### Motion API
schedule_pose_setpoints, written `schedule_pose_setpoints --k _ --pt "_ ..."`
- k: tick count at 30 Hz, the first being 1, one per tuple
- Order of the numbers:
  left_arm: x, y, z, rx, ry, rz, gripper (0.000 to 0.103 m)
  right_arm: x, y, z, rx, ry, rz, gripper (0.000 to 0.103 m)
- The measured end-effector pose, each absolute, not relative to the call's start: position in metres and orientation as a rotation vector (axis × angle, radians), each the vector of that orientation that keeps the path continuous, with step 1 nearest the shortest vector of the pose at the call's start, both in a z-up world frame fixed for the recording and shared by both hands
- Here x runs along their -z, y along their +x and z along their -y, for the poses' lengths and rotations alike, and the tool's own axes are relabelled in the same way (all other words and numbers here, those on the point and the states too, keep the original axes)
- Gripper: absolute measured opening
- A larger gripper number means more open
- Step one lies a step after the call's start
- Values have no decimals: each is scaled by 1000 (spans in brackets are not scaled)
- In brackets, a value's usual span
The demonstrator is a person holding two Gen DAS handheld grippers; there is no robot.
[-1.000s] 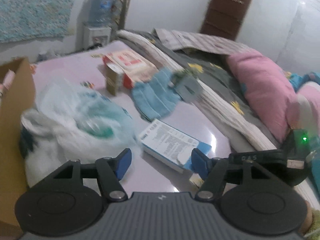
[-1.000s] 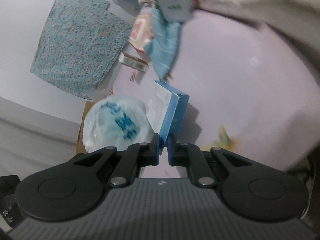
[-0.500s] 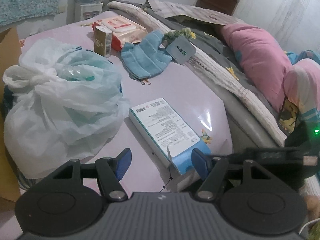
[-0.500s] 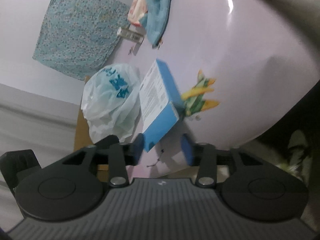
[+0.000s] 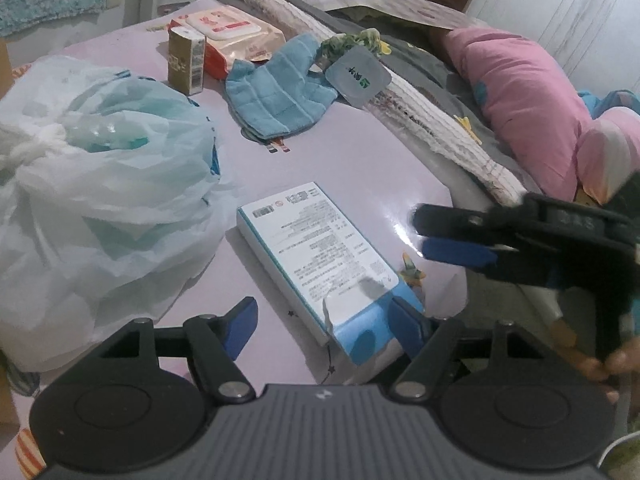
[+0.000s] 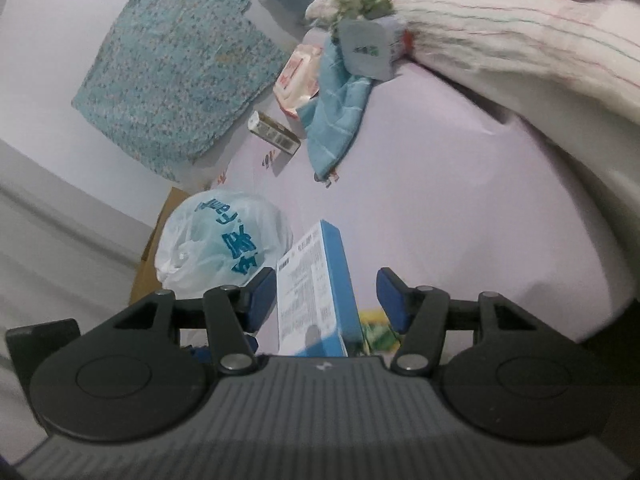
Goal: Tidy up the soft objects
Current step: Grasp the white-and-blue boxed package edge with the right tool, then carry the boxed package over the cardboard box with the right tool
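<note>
A blue and white box lies flat on the lilac sheet, near end between my open left gripper's fingers. In the right wrist view the box lies between the spread fingers of my open right gripper, untouched. The right gripper also shows at the right of the left wrist view. A tied white plastic bag sits left of the box. A blue cloth lies farther back, a grey pouch beside it.
A pack of wipes and a small carton stand at the back. A rolled quilt and pink pillow line the right. A cardboard box sits behind the bag.
My right gripper has opened and let go of the box, which now lies flat on the sheet. The left gripper moved closer over the box.
</note>
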State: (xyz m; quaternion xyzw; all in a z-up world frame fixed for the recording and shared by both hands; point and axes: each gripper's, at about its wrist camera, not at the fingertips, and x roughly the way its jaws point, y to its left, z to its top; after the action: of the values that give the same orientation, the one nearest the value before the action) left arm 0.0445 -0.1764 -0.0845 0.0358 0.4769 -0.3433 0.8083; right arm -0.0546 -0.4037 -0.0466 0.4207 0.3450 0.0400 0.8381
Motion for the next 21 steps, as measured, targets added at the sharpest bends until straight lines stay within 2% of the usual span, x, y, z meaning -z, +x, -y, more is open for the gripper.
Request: schedule_pose_setpoints --k 5,6,7,21 --pt "92 56 185 724 85 -1034 72 57 -18 394 -78 835 -818 44" --pt "93 58 187 720 89 -1038 72 59 -14 391 -82 831 -830 38" --pt "94 60 188 719 91 -1043 72 60 -10 391 -87 830 -838 37" --pt "101 63 201 727 120 -1056 72 58 -5 372 -135 777 -883 34"
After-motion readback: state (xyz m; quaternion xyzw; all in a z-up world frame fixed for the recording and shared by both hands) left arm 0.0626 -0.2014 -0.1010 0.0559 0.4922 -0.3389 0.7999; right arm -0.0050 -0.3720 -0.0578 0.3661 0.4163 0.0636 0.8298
